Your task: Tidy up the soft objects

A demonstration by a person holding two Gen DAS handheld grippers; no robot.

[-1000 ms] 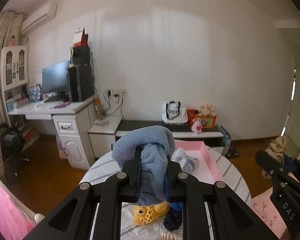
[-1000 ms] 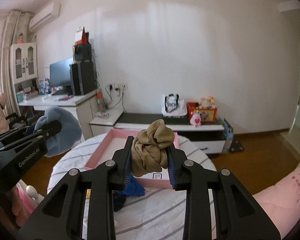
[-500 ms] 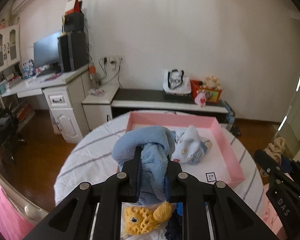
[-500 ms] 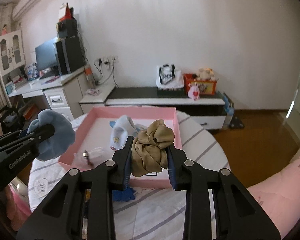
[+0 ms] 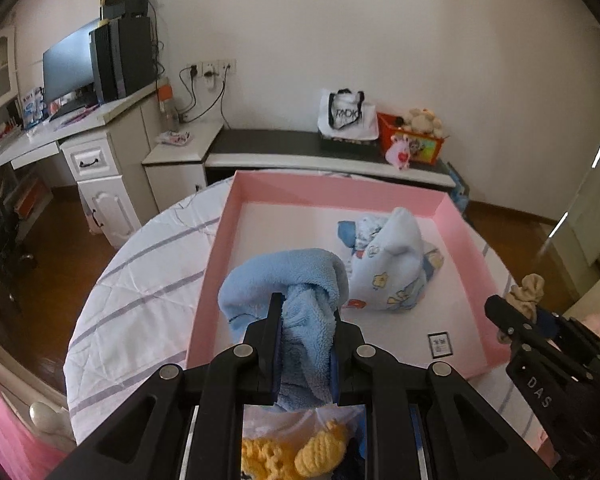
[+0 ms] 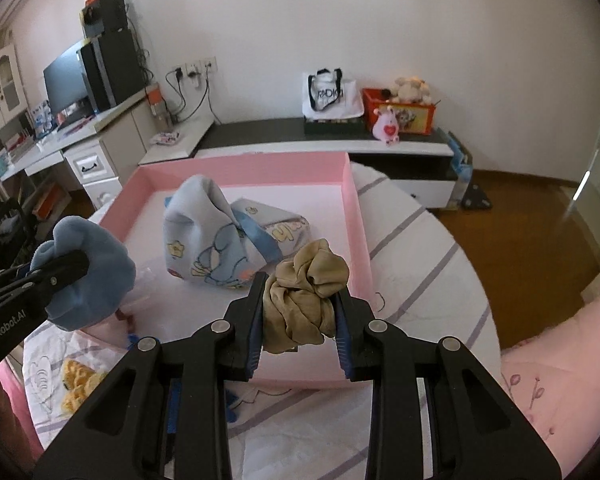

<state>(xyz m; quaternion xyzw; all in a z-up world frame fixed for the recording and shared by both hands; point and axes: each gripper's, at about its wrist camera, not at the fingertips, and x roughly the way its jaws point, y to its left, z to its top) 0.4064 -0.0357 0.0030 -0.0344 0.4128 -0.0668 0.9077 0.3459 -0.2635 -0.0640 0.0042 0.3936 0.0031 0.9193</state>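
Gripping a fluffy blue cloth (image 5: 300,300), the left claw (image 5: 305,344) was seen closed tight on it, with the cloth bunched up between the two black fingers (image 5: 270,344). The blue cloth was held above the near left part of a pink tray (image 5: 220,240). From the right wrist view the same blue cloth (image 6: 88,276) was seen at the left, over the near left corner of the pink tray (image 6: 356,216).

A tan scrunchie (image 6: 304,296) was squeezed by the right claw (image 6: 300,320), which was closed on it. The scrunchie was held over the near right part of the tray.

Inside the tray a pale blue baby cloth with little pictures (image 6: 216,240) was lying in a soft heap, near the middle. A small square sticker (image 5: 439,345) was seen on the tray floor, near the front wall.

The tray was resting on a round worktop (image 6: 420,248) covered with a white striped sheet. A yellow knitted toy (image 6: 76,384) was lying on the worktop in front of the tray, at the left. A bit of dark blue stuff (image 6: 134,338) was peeking out beside the tray's front wall; what it was could not be told.
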